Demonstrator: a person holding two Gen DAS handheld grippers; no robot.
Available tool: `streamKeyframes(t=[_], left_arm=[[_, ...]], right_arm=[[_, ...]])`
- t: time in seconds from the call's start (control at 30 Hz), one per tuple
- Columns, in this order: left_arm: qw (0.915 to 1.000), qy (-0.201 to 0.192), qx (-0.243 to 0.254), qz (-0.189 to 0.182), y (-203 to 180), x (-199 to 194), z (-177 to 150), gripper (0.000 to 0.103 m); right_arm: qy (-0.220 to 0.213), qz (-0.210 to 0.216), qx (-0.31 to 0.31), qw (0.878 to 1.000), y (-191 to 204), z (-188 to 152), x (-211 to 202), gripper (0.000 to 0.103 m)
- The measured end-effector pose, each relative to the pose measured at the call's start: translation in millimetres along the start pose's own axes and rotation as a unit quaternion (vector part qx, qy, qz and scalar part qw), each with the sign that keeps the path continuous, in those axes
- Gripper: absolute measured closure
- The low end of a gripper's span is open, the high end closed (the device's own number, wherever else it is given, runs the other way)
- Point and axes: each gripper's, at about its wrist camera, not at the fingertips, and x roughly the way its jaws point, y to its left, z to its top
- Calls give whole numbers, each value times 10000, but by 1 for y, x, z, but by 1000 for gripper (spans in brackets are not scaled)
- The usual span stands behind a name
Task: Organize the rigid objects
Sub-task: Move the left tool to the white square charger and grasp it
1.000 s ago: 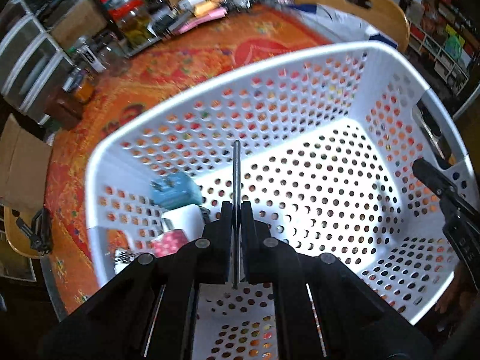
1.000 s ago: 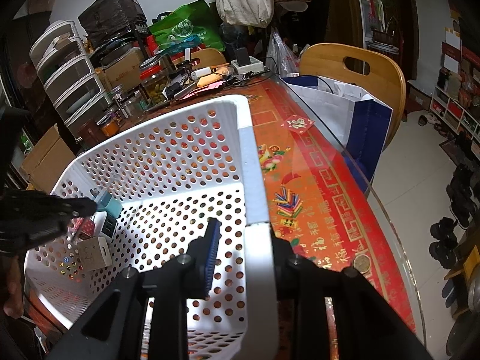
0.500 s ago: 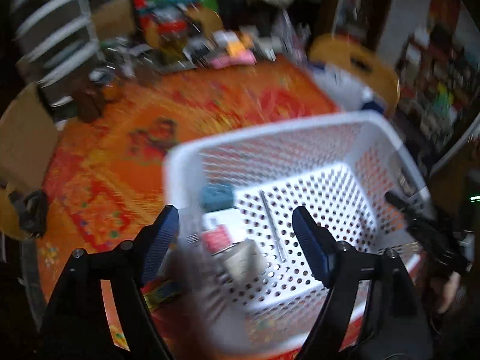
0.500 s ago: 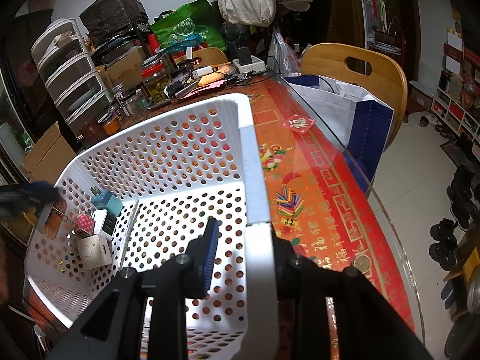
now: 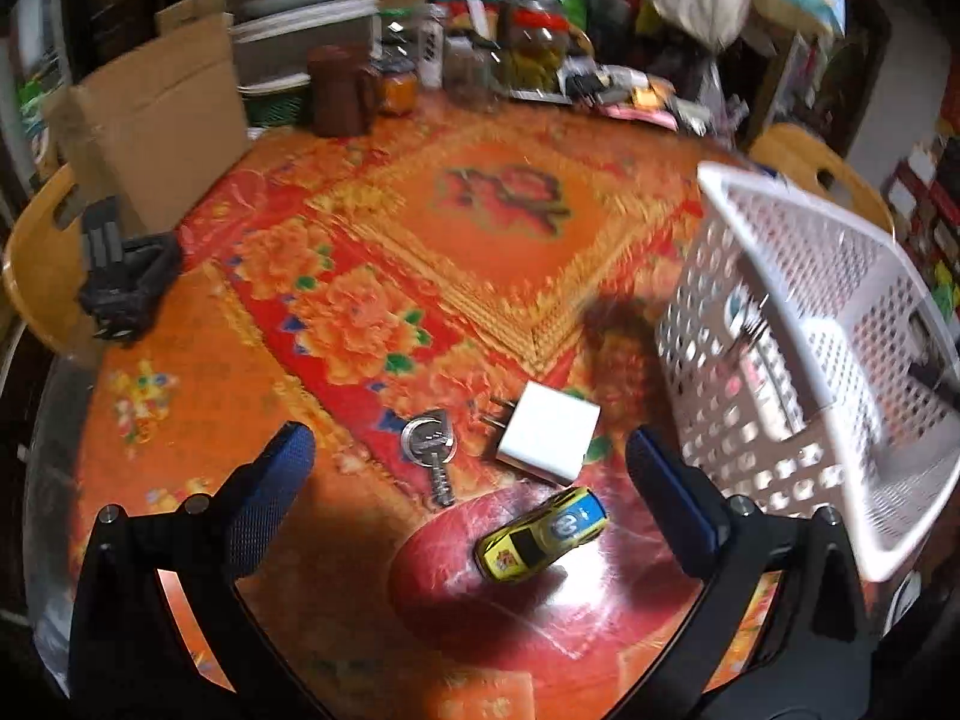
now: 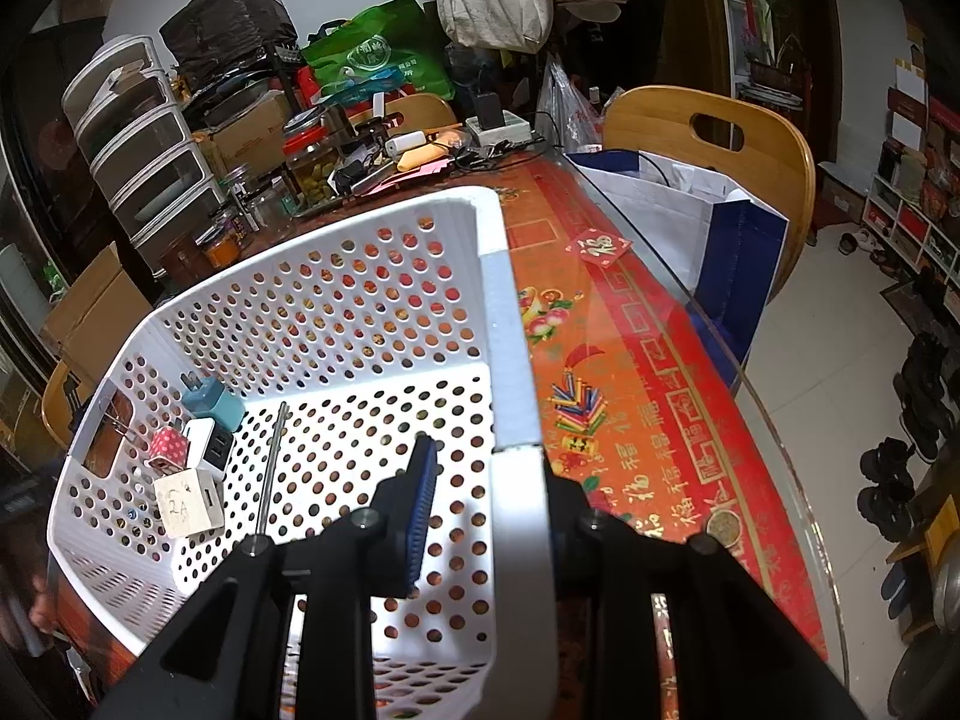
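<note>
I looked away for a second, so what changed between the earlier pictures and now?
The left gripper let go of the thin metal rod, now lying in the white perforated plastic basket, opened, and swung out over the yellow toy car. The right gripper stayed clamped on the basket's rim.

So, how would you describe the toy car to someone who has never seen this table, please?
Look at the orange flowered tablecloth, on the bare part left of the white perforated basket. Three small things lie together there, between the open left tongs. The toy car is the nearest one, yellow with a blue roof, unlike the white charger and the silver key.
</note>
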Motion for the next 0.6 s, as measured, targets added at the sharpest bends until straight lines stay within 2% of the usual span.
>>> streamKeyframes(t=[0.13, 0.27, 0.6], left_arm=[[9989, 221, 205, -348, -17, 40, -1, 1], [9984, 402, 325, -241, -25, 71, 3, 2], [9972, 405, 626, -37, -36, 79, 4, 24]], right_arm=[[35, -42, 2, 10000, 0, -1, 1, 75], [47, -73, -8, 10000, 0, -1, 1, 75], [24, -72, -20, 10000, 1, -1, 0, 75]])
